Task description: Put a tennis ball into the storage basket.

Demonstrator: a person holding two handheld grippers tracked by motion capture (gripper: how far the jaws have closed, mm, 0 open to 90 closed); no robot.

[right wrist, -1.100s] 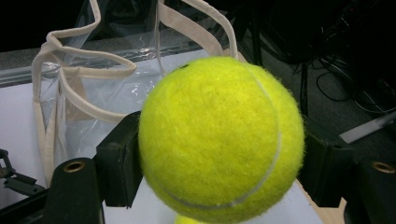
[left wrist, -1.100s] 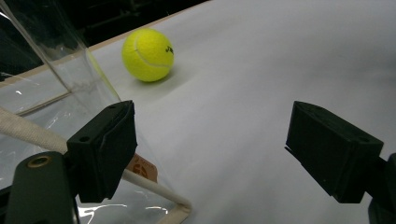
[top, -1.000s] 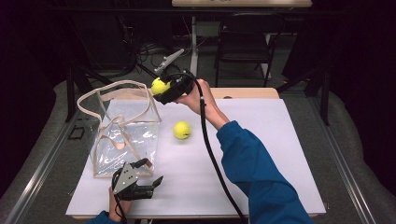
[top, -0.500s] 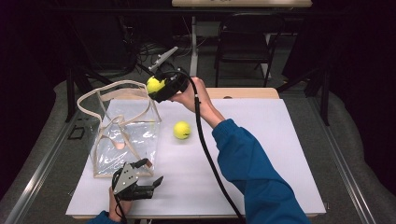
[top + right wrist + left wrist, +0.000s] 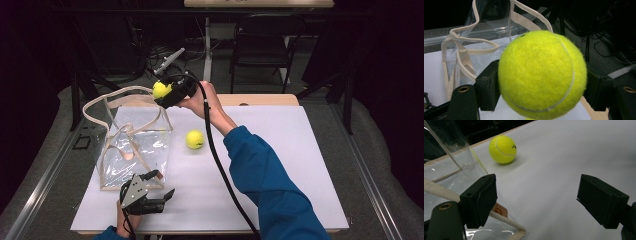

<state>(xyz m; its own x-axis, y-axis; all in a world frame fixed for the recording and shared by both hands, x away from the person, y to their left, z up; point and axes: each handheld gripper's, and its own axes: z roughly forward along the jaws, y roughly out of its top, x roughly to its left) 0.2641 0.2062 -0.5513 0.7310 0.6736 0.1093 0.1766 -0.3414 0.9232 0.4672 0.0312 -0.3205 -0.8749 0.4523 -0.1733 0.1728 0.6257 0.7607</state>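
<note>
Right gripper (image 5: pixel 162 92) is clamping tight on a tennis ball (image 5: pixel 161 89), drifting left since a sec ago, now hanging over the clear bag (image 5: pixel 134 145) mouth, so drop's prob next. Left gripper (image 5: pixel 159 186) is idling wide open w/ nothing in it by the bag's near corner. 2nd ball (image 5: pixel 195 139) is waiting on the table (image 5: pixel 280 165).

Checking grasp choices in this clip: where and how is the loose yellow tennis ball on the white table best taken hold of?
Probably across the widest middle of the loose yellow tennis ball, jaws coming from above. It is round, so any pair of opposite sides serves, and it sits free on the white table, apart from the clear plastic bag. The open left gripper is free; the right gripper already clamps another yellow tennis ball.
</note>
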